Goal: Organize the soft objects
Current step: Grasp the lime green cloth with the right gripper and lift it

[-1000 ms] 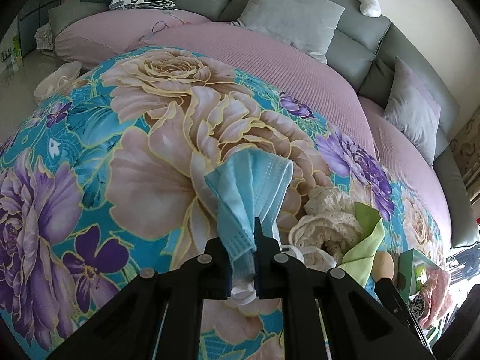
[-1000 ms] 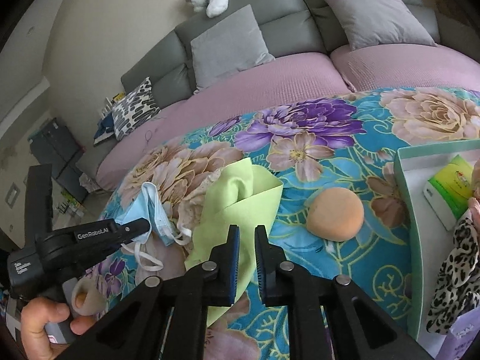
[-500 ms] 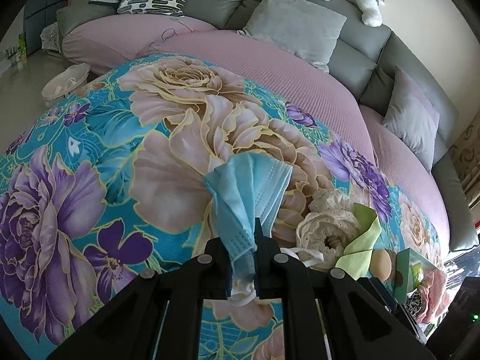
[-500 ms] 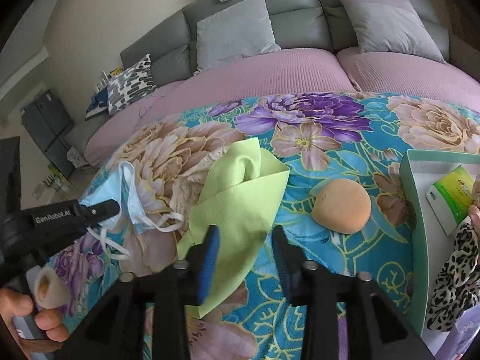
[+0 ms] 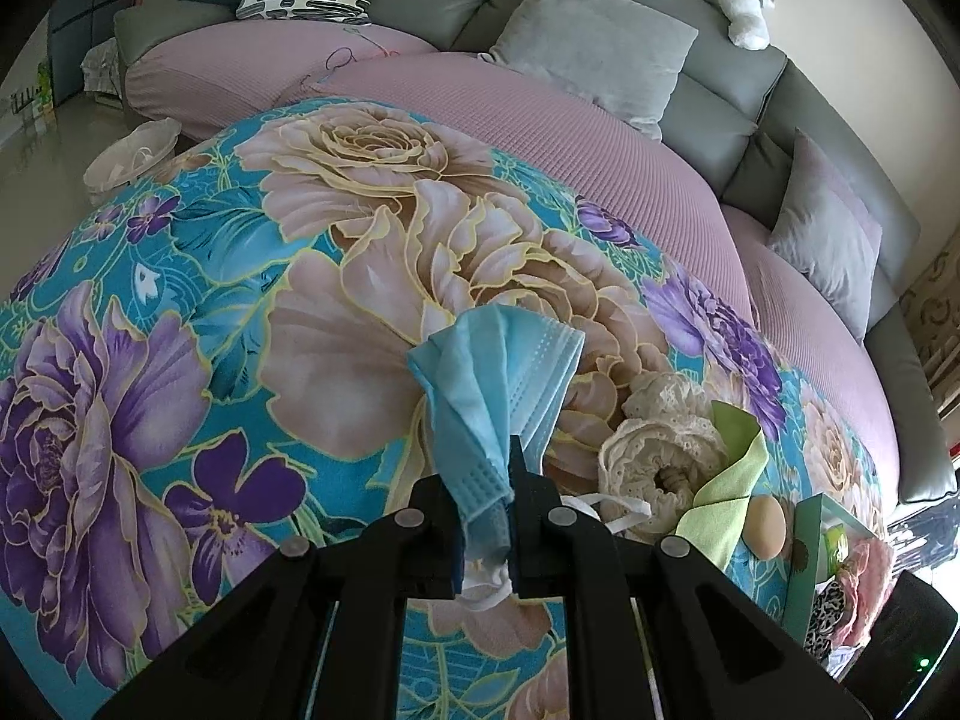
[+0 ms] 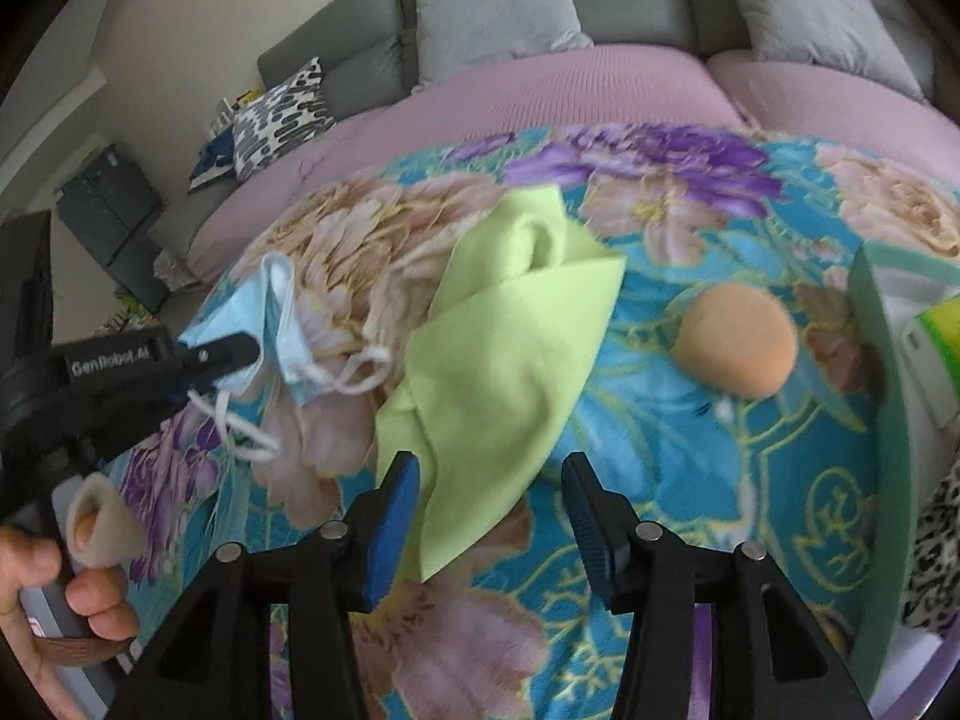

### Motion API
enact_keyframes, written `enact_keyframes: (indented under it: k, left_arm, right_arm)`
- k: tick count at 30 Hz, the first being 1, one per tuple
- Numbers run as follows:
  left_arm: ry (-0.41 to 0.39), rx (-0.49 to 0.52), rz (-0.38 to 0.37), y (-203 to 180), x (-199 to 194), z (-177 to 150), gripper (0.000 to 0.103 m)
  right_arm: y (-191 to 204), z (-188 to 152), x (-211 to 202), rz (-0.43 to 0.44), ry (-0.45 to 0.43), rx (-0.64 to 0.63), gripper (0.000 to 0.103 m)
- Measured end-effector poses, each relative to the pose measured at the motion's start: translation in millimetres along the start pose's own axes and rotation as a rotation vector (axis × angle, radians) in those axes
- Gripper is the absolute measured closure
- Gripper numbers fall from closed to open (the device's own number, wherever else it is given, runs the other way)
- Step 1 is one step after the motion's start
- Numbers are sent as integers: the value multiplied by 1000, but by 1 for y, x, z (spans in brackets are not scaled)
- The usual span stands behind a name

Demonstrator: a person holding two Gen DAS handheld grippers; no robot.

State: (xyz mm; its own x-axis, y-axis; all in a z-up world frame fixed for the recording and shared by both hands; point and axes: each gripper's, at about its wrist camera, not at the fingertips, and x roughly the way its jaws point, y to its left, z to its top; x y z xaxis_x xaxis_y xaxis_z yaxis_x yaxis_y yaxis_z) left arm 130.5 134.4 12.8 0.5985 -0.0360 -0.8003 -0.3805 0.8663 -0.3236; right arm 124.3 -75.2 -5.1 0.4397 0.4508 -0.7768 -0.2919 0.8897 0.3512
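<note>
My left gripper (image 5: 487,483) is shut on a light blue face mask (image 5: 498,384) and holds it above the floral cloth; the mask also shows in the right wrist view (image 6: 282,324), pinched by the left gripper (image 6: 240,354). My right gripper (image 6: 489,480) is open, its jaws either side of the near corner of a lime green cloth (image 6: 510,348) lying on the floral cover. An orange sponge ball (image 6: 741,342) lies to the right. A cream lace item (image 5: 660,450) sits beside the green cloth (image 5: 729,468).
A mint green box (image 6: 882,420) at the right holds a leopard-print item (image 6: 936,552) and a green packet (image 6: 942,330). The floral cover (image 5: 180,360) lies over a pink sofa seat (image 5: 540,120) with grey cushions (image 5: 594,42).
My right gripper has opened wide and moved in over the green cloth's near corner. My left gripper still holds the mask and has lifted back slightly.
</note>
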Motion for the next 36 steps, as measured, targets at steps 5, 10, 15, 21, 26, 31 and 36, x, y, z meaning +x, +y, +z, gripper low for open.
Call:
enact_keyframes:
  k: [5,10,15,21,26,31,36]
  left_arm:
    - [4,0,1,0,1,0,93]
    - [11,3,0,0,2,0,93]
    - [13,5,-1,-1,2,0,93]
    - [16,7,2,-1,4,-1,93]
    - [17,10,5,-2,4,-2,93]
    - [20,15,5,-3,5,-2,93]
    - [19,16,5,-3,5,-1,93]
  right_arm:
    - [2,-3,1,74,6,29,51]
    - [1,-4,3,140,14,68,64]
    - [-1,-4,7,164,23,89,69]
    - [-5,-1,15,192,1,124,77]
    - [-14,-1,17,195,-18,170,88]
    - [-15,1,13,196,-43,174,95]
    - [-17,5,-4,220,-117,179,96]
